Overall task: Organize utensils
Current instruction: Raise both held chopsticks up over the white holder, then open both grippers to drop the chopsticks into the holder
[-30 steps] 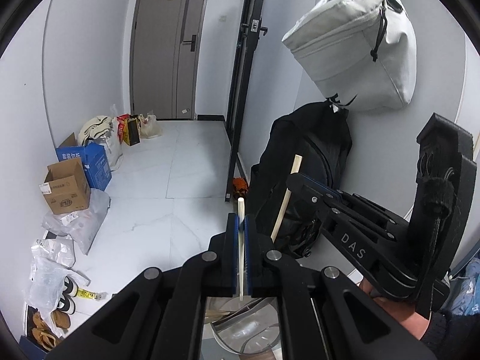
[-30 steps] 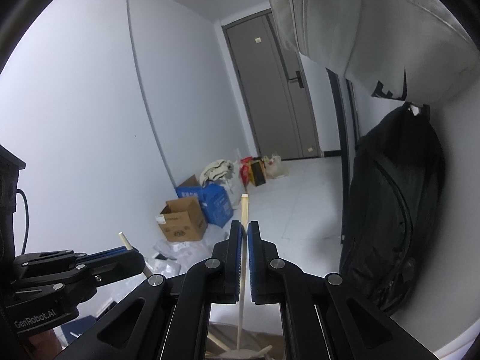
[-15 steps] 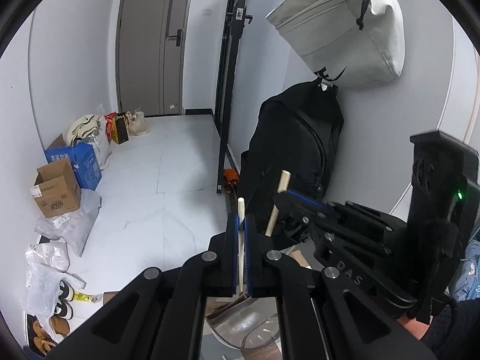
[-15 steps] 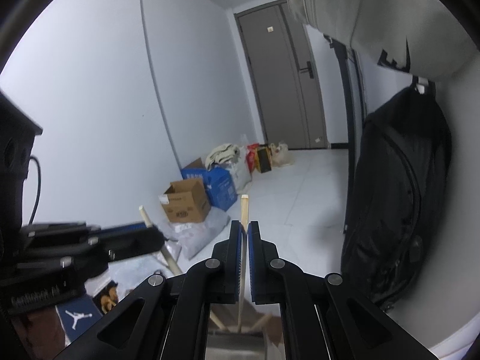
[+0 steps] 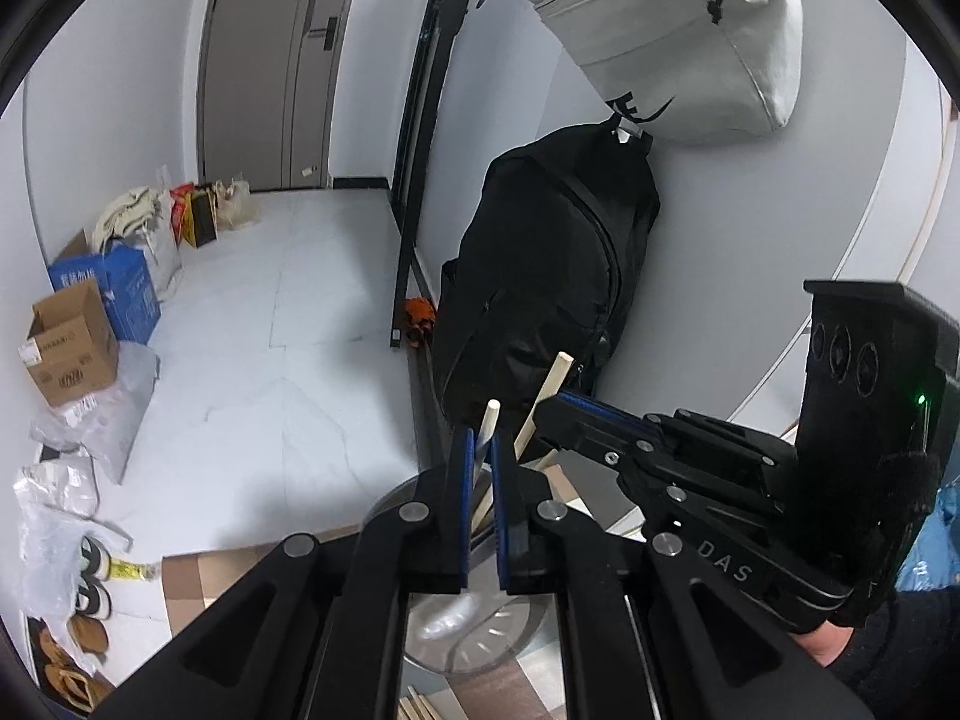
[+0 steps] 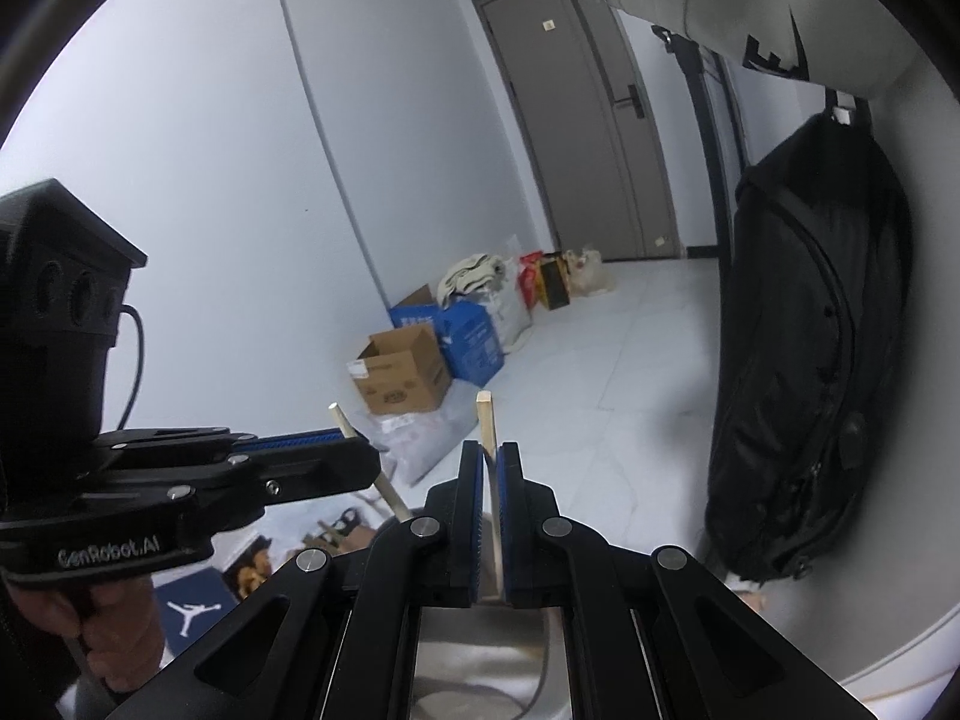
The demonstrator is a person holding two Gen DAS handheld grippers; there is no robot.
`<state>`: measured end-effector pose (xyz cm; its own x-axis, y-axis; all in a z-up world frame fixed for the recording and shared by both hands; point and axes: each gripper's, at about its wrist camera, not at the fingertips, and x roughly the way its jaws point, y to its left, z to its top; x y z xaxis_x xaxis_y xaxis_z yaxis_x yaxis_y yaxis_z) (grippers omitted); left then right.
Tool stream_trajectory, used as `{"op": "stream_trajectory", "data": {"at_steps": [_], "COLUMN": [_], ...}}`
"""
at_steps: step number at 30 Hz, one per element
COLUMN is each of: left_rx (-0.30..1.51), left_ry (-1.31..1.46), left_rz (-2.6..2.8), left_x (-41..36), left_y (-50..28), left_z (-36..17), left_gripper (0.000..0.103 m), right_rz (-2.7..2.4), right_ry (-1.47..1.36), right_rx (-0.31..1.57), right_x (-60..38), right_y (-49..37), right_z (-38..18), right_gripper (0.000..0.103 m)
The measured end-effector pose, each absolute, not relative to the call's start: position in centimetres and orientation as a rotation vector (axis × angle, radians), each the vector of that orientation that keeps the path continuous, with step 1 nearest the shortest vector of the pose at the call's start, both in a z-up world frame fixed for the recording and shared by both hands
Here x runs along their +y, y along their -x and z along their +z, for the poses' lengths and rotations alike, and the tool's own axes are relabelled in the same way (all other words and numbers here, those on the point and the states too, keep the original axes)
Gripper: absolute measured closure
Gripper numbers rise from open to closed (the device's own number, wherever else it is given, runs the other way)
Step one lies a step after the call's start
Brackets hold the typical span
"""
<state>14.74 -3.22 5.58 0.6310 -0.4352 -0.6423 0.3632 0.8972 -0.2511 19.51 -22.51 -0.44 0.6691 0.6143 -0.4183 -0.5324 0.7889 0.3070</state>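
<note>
A black backpack [image 5: 540, 276] fills the centre right of the left view, with a round metal container [image 5: 480, 630] at the bottom centre under both tools. The left gripper [image 5: 479, 468] is pinching 1 wooden stick [image 5: 487, 432], tilted slightly right; the right gripper [image 5: 549, 414] pinches a 2nd stick [image 5: 546, 396] just beside it at frame centre. The 2 sticks stand close, so they could knock together, twist in the pads and fall outside the container's rim.
</note>
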Motion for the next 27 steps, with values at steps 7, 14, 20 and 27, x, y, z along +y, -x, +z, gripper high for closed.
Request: {"op": "stream_trajectory", "data": {"at_steps": [7, 14, 20, 27], "left_rx": [0.791, 0.78, 0.768, 0.745], "left_ry": [0.12, 0.125, 0.095, 0.113], "left_rz": [-0.445, -0.423, -0.406, -0.363], "left_x": [-2.6, -2.2, -2.0, -0.8], "left_y": [-14.2, -13.8, -13.1, -12.1], "left_z": [5.5, 5.7, 6.0, 6.3], "left_gripper": [0.084, 0.084, 0.084, 0.084], "right_rz": [0.677, 0.669, 0.675, 0.674], "right_ry": [-0.21, -0.202, -0.206, -0.218], "right_rx": [0.574, 0.557, 0.557, 0.556], "right_x": [-23.7, -24.2, -24.3, -24.5], "right_y": [-18.4, -16.9, -16.2, -15.4], "right_z": [-1.0, -0.4, 0.0, -0.1], "right_gripper": [0.097, 0.097, 0.097, 0.096]}}
